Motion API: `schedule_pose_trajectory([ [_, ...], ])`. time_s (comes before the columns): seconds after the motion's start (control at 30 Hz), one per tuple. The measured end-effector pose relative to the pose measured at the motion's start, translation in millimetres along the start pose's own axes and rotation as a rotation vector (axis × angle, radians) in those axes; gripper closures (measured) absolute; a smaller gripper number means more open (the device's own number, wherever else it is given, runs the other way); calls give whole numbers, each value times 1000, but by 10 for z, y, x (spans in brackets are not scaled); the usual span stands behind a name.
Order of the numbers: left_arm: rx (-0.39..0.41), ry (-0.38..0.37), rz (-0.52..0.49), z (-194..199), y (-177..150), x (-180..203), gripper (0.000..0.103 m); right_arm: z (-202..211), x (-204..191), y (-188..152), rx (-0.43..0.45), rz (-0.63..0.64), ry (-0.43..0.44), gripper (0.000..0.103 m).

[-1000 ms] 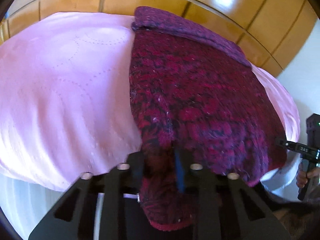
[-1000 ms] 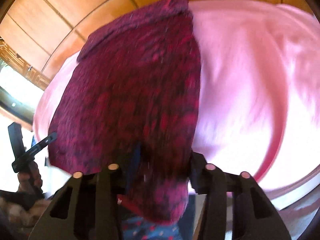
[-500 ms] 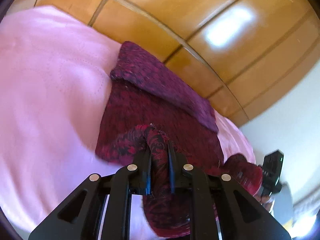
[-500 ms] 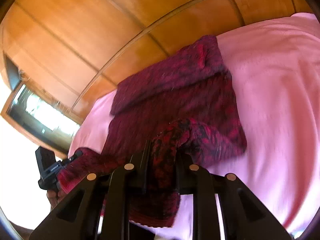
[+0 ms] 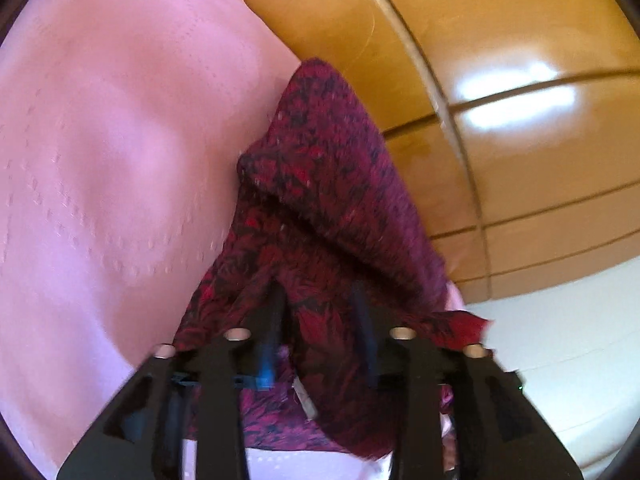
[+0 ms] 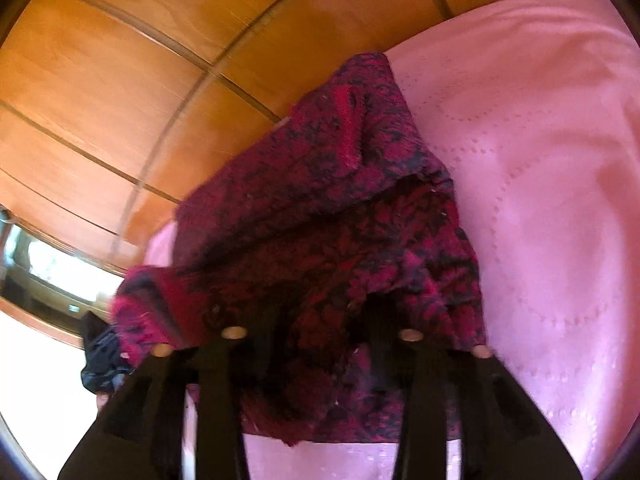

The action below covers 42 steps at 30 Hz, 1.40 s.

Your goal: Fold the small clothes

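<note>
Knitted wool, crimson flecked with black: small garment (image 5: 332, 168) lying on a pink bedspread (image 5: 100, 140), close to the edge that meets the wooden panelling (image 5: 500, 60). Folded over on itself, with a thick upper flap across the far part and a darker, looser layer under it nearer the camera. Near hem bunched and draped forward, partly hiding the black finger frames.

Left gripper (image 5: 318, 300) pointing down at the near end of the garment, jaws opening. Fingers spread well apart, with a hanging fold of knit in the gap between them, touching neither pad firmly as far as can be made out (heavy blur here). A pale label or tag just below the fold, against the underside of the cloth. White wall (image 5: 560, 340) off to the right, beyond the bed's corner.

From the right wrist, same garment (image 6: 320, 208) seen from its other side, bedspread (image 6: 540, 160) stretching away to the right with a dotted stitched pattern. Right gripper (image 6: 326, 312) likewise aimed down at the near hem, jaws opening, fingers parted with slack knit sagging between and over them, not pinched. One corner of the cloth sticking out to the left, ribbed edge showing. Panelling (image 6: 140, 60) filling the upper left, bright window (image 6: 52, 268) at the far left edge. Dark blurred shape low on the left, beside that corner; cannot tell what exactly.
</note>
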<state>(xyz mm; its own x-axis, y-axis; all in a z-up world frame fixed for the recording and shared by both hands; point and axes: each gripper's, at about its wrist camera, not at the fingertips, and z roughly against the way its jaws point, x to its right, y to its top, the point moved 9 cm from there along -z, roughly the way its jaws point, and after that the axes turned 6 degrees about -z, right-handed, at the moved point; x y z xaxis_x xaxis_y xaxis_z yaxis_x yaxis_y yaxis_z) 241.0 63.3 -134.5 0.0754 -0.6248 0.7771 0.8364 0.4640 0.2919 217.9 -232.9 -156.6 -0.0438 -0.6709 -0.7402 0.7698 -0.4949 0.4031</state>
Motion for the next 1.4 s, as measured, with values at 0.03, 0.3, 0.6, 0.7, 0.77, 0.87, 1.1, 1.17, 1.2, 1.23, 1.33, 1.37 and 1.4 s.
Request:
schedule_pose_trajectory([
  [0.03,34,-7,11,90,47,-9,50,54,-24,40,5,-20,49,37],
  [0.3,152,37,-113,701,27,-255,30,663,61,37,156,83,22,12],
  [0.6,-30,114,-342,364,-690,-341,60,254,476,-380,83,270,-274,58],
  [0.7,-22,148,-349,414,-681,-324,79,332,477,-355,101,227,-270,82],
  [0.77,-19,155,-369,505,-710,-290,82,409,425,-379,109,237,-255,89],
  [0.87,-13,141,-361,613,-780,-262,84,514,335,-453,118,243,-230,91],
  [1.1,-29,92,-329,857,-1101,-171,85,891,300,-698,105,195,-156,91],
  [1.17,-45,88,-314,1013,-1313,-205,85,982,361,-829,78,178,-146,91],
  [1.2,-52,90,-304,1084,-1420,-223,85,1022,404,-920,60,176,-149,91],
  [1.23,-60,94,-298,1155,-1524,-248,85,1066,464,-1045,35,179,-161,91],
  [1.33,-88,133,-284,1294,-1807,-364,86,1121,625,-1311,-19,168,-197,91],
  [1.37,-89,162,-290,1298,-1826,-375,87,1109,654,-1348,-29,165,-208,91],
  [1.4,-89,176,-288,1300,-1834,-389,87,1086,671,-1369,-36,167,-218,91],
])
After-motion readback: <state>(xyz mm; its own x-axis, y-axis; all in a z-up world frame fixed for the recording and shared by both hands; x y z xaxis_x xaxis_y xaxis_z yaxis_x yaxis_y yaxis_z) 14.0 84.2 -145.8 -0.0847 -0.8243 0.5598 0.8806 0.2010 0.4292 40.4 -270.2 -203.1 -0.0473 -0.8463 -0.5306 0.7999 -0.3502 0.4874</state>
